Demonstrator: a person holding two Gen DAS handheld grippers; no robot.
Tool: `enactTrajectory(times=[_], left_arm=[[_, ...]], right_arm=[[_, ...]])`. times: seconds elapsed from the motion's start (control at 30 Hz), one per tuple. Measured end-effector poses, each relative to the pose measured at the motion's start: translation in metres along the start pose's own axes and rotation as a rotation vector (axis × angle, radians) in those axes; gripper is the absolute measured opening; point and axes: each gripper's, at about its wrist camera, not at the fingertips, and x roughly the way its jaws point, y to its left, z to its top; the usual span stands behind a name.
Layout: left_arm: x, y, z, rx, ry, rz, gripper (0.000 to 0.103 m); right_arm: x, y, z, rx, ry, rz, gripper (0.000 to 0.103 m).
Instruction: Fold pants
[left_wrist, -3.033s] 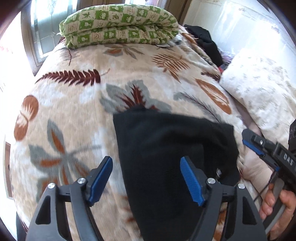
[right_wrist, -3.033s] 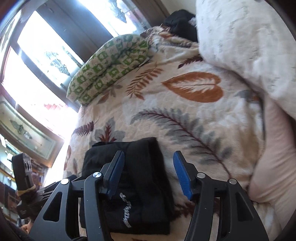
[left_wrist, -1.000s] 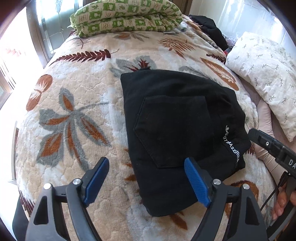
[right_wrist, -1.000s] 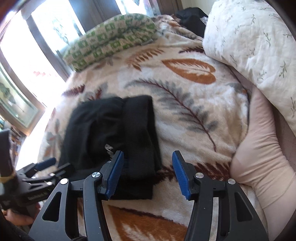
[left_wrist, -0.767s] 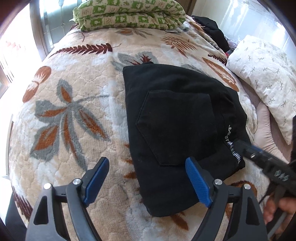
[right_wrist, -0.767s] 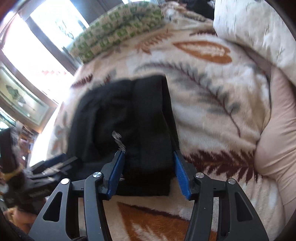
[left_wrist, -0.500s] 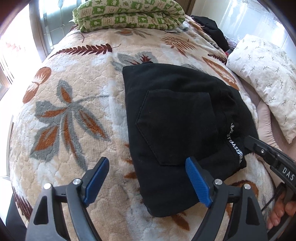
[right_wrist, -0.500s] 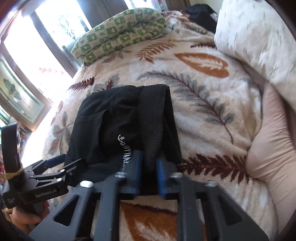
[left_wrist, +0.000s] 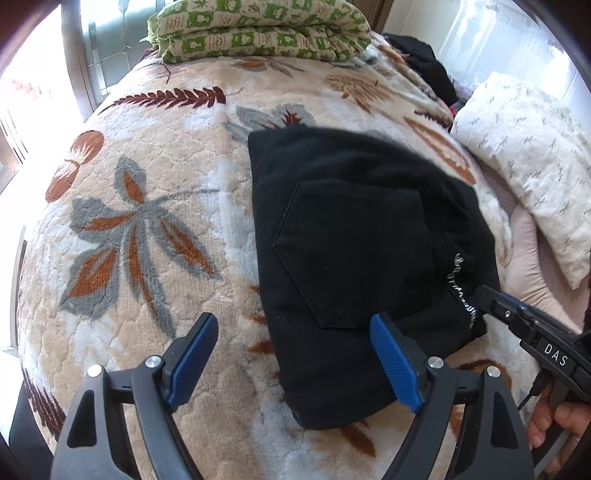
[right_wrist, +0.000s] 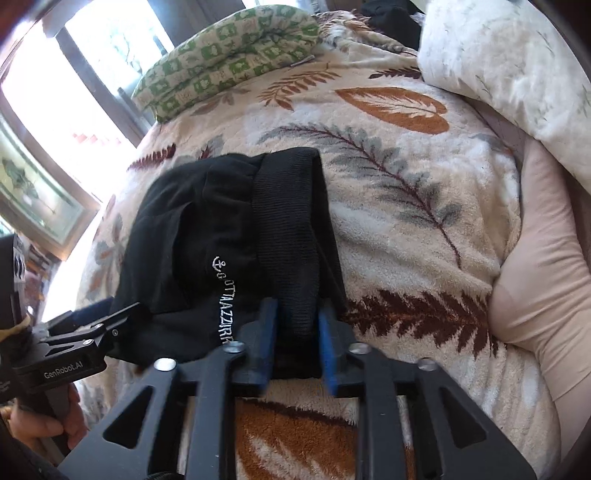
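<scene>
Jaws of the right gripper (right_wrist: 293, 343) straddle the ribbed waistband (right_wrist: 288, 221) of the folded black pants (right_wrist: 207, 236) at its near end; they are opening, the pads beside the cloth with the fold still between them, so this reads as a letting-go, not a firm pinch. From those jaws the waistband runs straight away, its long axis in line with the fingers, toward the far end of the bed. The embroidered lettering (right_wrist: 223, 299) lies just left of the jaws.

Left gripper (left_wrist: 291, 365) hangs with jaws spread wide and nothing between them. Its right pad (left_wrist: 393, 365) sits over the near edge of the pants (left_wrist: 351, 240), the left pad (left_wrist: 192, 354) over bare leaf-print blanket (left_wrist: 140, 229). From here the bundle lies ahead and to the right, back pocket (left_wrist: 354, 254) facing up, long side running away from the camera.

Right gripper is clearly the nearer one: in the left wrist view its tip (left_wrist: 491, 299) touches the right edge of the pants by the lettering. Both tools tilt steeply down at the bed. A hand (left_wrist: 557, 421) grips the right handle, another hand (right_wrist: 44, 421) the left.

Pants look like a compact rectangle already, mid-bed; I judge the folding near done, maybe one tidy-up or a lift left. Green patterned quilt (left_wrist: 258, 29) lies at the far end, white pillow (left_wrist: 524, 155) to the right, well apart.
</scene>
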Motion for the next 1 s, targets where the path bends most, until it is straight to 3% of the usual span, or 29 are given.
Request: enactTrajectory(times=[0.07,0.1,0.13,0.2,0.37,0.47,0.53,0.6,0.67,0.8,1.0], left_arm=[[-0.009,0.005,0.001,-0.013,-0.015,-0.022,0.085],[-0.013,0.008,0.002,-0.024,-0.025,-0.031,0.086],[-0.017,0.012,0.003,-0.038,-0.032,-0.041,0.086],[-0.019,0.023,0.006,-0.074,-0.037,-0.058,0.087],[-0.011,0.045,0.012,-0.160,-0.028,-0.091,0.087],[-0.001,0.053,0.016,-0.202,-0.012,-0.132,0.087],[0.005,0.054,0.018,-0.214,-0.007,-0.168,0.087],[0.011,0.052,0.022,-0.218,0.000,-0.199,0.087],[0.018,0.049,0.026,-0.210,0.009,-0.216,0.087],[0.027,0.042,0.033,-0.178,0.006,-0.212,0.089],[0.037,0.033,0.046,-0.131,-0.005,-0.160,0.090]], right_arm=[[-0.006,-0.007,0.002,0.037,-0.010,0.039,0.036],[-0.010,-0.011,0.005,0.057,-0.025,0.061,0.045],[-0.013,-0.014,0.007,0.074,-0.036,0.072,0.060],[-0.015,-0.020,0.009,0.109,-0.054,0.104,0.067],[0.006,-0.030,0.002,0.147,0.013,0.130,0.067],[0.009,-0.035,0.000,0.166,0.002,0.167,0.066],[0.011,-0.038,0.001,0.192,0.011,0.236,0.047],[0.018,-0.042,-0.002,0.251,0.039,0.324,0.043],[0.021,-0.044,-0.004,0.263,0.029,0.343,0.043],[0.028,-0.048,-0.001,0.291,0.023,0.401,0.043],[0.041,-0.042,0.009,0.231,0.008,0.429,0.040]])
